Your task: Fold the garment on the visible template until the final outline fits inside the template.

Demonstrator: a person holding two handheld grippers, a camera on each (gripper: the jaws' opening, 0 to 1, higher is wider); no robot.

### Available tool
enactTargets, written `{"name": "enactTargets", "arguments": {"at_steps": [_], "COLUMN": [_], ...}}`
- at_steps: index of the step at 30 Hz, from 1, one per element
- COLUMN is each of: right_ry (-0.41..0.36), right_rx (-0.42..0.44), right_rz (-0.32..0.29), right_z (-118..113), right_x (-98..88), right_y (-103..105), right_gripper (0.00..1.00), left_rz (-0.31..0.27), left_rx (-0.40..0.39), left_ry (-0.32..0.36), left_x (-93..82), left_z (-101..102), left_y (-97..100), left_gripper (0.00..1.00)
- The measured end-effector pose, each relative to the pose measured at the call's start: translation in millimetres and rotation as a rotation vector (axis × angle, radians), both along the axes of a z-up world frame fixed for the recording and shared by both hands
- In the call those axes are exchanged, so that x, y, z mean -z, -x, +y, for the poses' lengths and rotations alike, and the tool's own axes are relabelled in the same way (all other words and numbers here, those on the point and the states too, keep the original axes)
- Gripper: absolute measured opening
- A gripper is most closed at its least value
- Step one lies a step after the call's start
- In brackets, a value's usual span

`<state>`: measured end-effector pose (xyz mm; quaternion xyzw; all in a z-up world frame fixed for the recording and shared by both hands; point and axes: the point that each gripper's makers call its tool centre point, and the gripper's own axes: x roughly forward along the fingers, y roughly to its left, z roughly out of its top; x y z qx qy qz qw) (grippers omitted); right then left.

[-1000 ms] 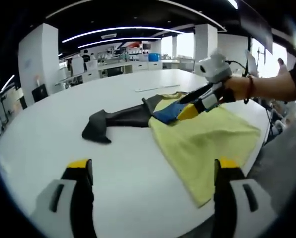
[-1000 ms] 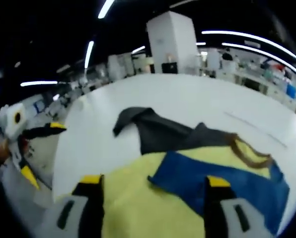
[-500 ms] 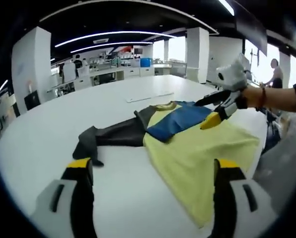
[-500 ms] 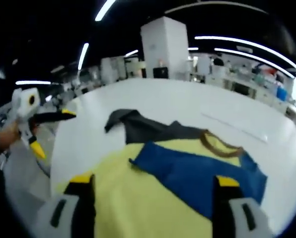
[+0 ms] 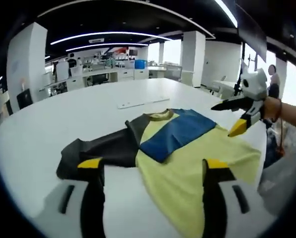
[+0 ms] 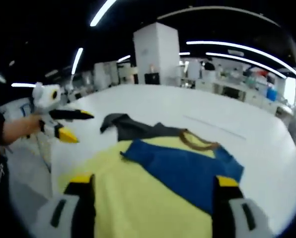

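My left tongs (image 5: 148,168) hang released above the near edge of the white surface (image 5: 48,119), jaws wide apart and holding nothing; just past them lies the shirt (image 5: 187,158), yellow body toward me, its blue sleeve (image 5: 175,131) already folded across the chest, its dark sleeve (image 5: 101,148) stretched flat to one side. My right tongs (image 5: 240,119), seen from the left gripper view, hover off the far side of the shirt with jaws parted and nothing between them; in the right gripper view they (image 6: 153,193) look down over the yellow cloth (image 6: 138,198).

The risk I see: the yellow hem lies close to the surface's edge on my side, and a careless pull toward me could drag it over the lip and out of sight. A pinch that catches only the top layer could also tug the blue sleeve (image 6: 187,171) open again. I cannot make out any template outline under the cloth, so judging the fit would be guesswork from here.

Room is generous farther out: beyond the brown collar (image 6: 200,144) the surface runs broad and bare except for a thin pale strip (image 5: 138,102), and the dark sleeve (image 6: 133,126) has open white all around it for folding inward. Desks and pillars stand well apart in the background.
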<state>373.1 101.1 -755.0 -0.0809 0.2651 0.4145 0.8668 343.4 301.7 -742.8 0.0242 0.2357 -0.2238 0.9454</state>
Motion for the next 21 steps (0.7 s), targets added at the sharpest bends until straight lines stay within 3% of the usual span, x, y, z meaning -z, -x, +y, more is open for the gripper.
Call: {"name": "enactTargets", "arguments": {"at_steps": [5,7,13,21], "right_ry": [-0.023,-0.021,-0.048,-0.042], "right_rx": [0.023,0.028,0.037,0.078], "right_rz": [-0.013,-0.019,-0.002,0.005], "right_z": [-13,-18,-30,-44], "right_x": [-3.8,-1.9,-1.0,4.1], "right_y": [8,12,26,38], "right_gripper": [0.99,0.99,0.99,0.99], "left_rz": [0.003,0.011,0.043,0.056], "left_rx": [0.005,0.000,-0.003,0.022], "left_ry": [0.019,-0.022,-0.037,-0.052], "left_x": [4.9,15.7,41.2,59.3], "left_z": [-8,-7,-7,-16], "left_y": [-16.9,-24.3,-45.5,-74.4], "left_gripper": [0.63,0.55,0.45,0.36]}}
